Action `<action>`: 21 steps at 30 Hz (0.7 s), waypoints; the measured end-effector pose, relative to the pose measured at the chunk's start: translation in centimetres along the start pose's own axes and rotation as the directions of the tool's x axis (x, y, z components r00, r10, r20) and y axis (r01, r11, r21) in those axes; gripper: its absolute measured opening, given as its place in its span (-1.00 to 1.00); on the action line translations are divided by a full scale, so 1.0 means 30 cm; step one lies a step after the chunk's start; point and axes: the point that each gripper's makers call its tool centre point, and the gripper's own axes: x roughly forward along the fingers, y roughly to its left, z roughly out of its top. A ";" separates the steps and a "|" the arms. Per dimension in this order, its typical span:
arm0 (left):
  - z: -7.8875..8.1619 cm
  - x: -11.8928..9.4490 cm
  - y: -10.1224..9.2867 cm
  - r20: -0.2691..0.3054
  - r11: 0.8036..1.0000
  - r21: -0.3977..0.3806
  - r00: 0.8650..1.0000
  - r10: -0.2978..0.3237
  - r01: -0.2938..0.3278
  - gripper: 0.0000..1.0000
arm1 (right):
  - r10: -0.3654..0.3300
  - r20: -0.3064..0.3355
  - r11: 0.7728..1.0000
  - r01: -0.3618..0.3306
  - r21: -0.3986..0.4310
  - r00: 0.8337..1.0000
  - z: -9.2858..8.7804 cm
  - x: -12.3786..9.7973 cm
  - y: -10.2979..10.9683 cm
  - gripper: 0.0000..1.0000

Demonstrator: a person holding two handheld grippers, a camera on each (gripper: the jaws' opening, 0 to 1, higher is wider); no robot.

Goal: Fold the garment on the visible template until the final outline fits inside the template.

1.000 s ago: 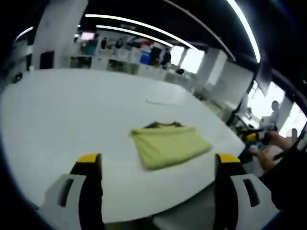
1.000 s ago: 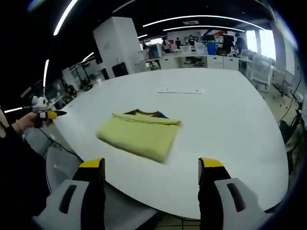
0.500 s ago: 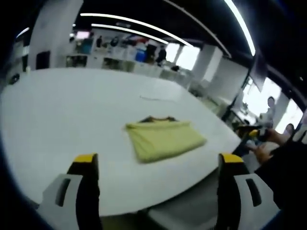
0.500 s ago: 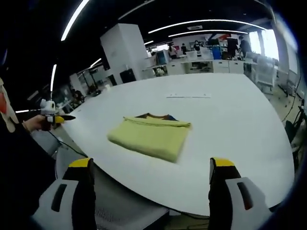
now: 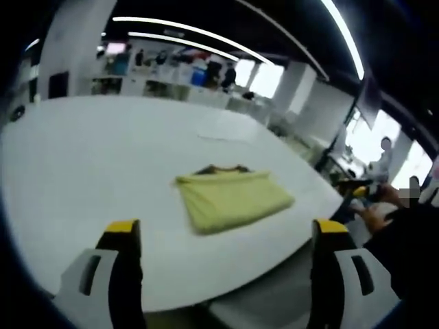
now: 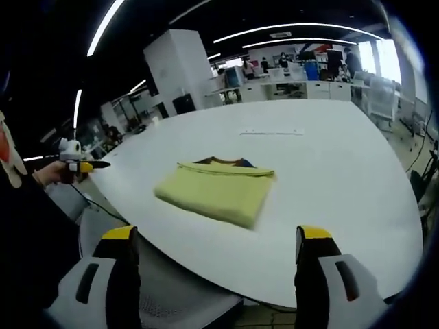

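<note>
Left gripper view: off the desk (image 5: 82, 157) edge, held above it, facing across; garment (image 5: 232, 197) at frame centre, well off from the lens. Own tongs (image 5: 226, 236) at the bottom, right tongs (image 5: 353, 192) at right edge. Right gripper view: off the desk (image 6: 343, 164) edge too, similar height, garment (image 6: 216, 188) centre-left, left tongs (image 6: 75, 164) at left edge. Both views share the garment and desk top, seen from different angles.

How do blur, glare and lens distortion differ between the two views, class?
Left gripper view: soft overall, the folded yellow garment smeared, windows at right blown out, the white table bulging from fisheye distortion. Right gripper view: sharper, the garment showing crisp edges and a faint shadow, ceiling light strips curved, the table evenly lit.
</note>
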 end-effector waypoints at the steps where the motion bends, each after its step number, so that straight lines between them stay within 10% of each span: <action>1: 0.000 0.002 0.001 -0.002 1.000 0.001 1.000 0.000 0.000 0.99 | 0.000 -0.001 1.000 0.000 0.001 1.000 0.000 0.001 -0.001 0.90; 21: -0.019 0.179 -0.002 -0.077 0.999 -0.016 0.996 -0.051 0.050 0.72 | 0.053 -0.070 0.998 -0.055 -0.029 0.996 0.012 0.197 -0.014 0.41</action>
